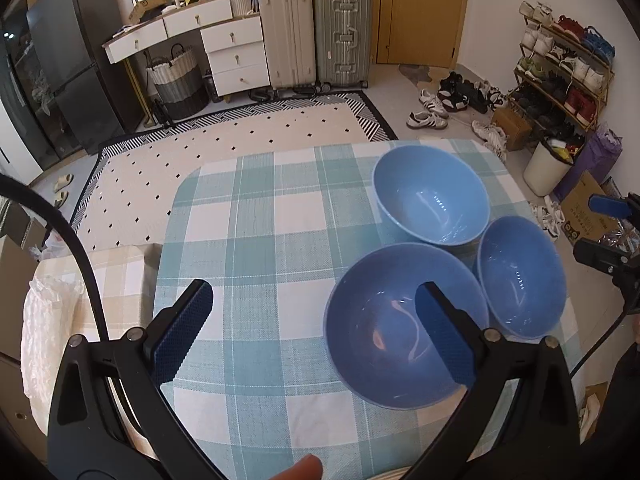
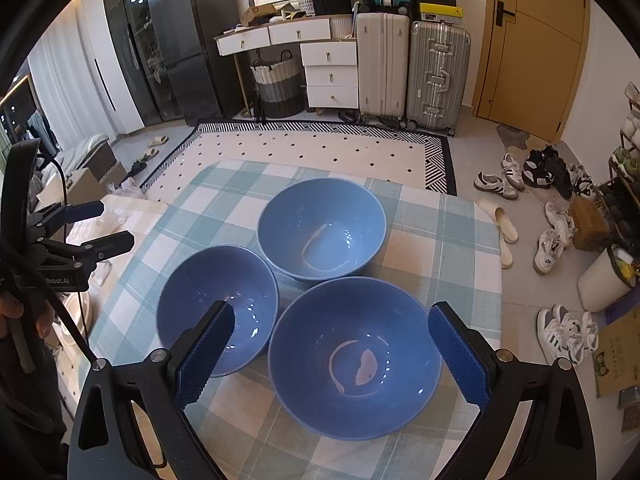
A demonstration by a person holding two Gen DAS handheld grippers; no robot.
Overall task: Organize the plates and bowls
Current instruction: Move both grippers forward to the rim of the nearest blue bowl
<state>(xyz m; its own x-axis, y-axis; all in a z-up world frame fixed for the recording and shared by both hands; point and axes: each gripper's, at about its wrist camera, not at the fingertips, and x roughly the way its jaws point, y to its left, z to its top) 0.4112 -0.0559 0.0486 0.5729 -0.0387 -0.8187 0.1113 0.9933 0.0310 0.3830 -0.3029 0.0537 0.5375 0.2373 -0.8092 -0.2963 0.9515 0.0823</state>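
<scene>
- the left gripper (image 1: pixel 314 326) is held spread wide above the checked tablecloth (image 1: pixel 256 216), with nothing between its blue pads; its right finger is seen over the near bowl (image 1: pixel 384 332), and whether it touches the bowl cannot be told.
- the right gripper (image 2: pixel 330 346) is likewise held wide apart and empty, its fingers flanking the right bowl (image 2: pixel 356 360) from above; its left finger overlaps the rim of the left bowl (image 2: pixel 216 304) in the right wrist view.
- three blue bowls are set upright and empty in a tight cluster on the cloth: the far bowl (image 2: pixel 322 228) behind, the other two in front, their rims touching or nearly so.
- in the left wrist view the same cluster is seen toward the right side of the table, with the far bowl (image 1: pixel 432 196) and a third bowl (image 1: pixel 520 276) just beside the near one.
- each bowl is hemmed in by the other two, so the inner sides are crowded while the outer sides are free.
- the left part of the cloth is bare.
- beyond the table a patterned rug (image 2: pixel 320 144) is laid, with a white dresser (image 2: pixel 316 60) and two suitcases (image 2: pixel 412 72) against the far wall.
- shoes (image 2: pixel 532 176) are scattered on the floor at the right, near a shoe rack (image 1: pixel 560 68) and a white bin (image 1: pixel 548 168).
</scene>
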